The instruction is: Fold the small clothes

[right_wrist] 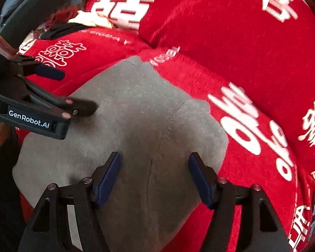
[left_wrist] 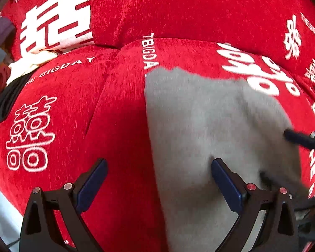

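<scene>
Left wrist view: left gripper (left_wrist: 159, 180) jaws spread wide, nothing between pads, poised over left edge of grey garment (left_wrist: 210, 126). Garment lies flat on red sofa cover (left_wrist: 119, 115) with white lettering. Right wrist view: right gripper (right_wrist: 155, 176) jaws apart, empty, above garment's near part, by centre seam. Left gripper's 2 fingers (right_wrist: 82, 107) visible at frame left, 1 over grey cloth. Clothes pile (right_wrist: 88, 20) behind, well apart.

Grey garment (right_wrist: 136, 113): soft matt cloth, fine nap.
Red sofa cover (left_wrist: 199, 10): plush chenille-like cloth, white woven lettering.
Left tool (left_wrist: 159, 180): matt black plastic, blue pads.
Right tool (right_wrist: 155, 176): the same; small shiny rivets.
</scene>
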A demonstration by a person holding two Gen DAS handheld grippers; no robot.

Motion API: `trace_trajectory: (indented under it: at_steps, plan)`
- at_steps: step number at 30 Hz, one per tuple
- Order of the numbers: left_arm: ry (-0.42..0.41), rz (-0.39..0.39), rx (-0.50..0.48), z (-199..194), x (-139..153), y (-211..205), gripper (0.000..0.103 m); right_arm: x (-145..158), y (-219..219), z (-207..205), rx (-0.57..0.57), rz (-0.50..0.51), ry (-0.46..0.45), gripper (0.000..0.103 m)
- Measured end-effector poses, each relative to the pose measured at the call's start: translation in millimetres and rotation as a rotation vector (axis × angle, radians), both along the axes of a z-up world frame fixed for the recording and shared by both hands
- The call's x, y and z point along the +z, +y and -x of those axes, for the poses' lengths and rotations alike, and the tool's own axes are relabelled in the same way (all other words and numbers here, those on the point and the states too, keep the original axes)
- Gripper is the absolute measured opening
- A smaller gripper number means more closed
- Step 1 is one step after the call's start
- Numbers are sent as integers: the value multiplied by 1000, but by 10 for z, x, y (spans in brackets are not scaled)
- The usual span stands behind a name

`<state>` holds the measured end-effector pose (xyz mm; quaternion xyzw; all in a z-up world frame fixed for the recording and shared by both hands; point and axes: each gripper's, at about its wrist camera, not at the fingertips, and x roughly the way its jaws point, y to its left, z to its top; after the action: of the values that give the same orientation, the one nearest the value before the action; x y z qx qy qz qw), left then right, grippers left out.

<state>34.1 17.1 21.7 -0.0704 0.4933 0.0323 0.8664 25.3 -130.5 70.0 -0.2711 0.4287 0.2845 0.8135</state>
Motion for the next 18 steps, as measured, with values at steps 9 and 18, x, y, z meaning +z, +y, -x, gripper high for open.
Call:
trace_trajectory:
  at_steps: [9, 18]
  plan:
    - [-87, 28, -14, 613, 234, -34, 100, 297, -470, 323, -147, -58, -38, 76]
    - [-13, -3, 19, 639, -39, -110, 100, -21, -173, 582, -76, -25, -18, 78]
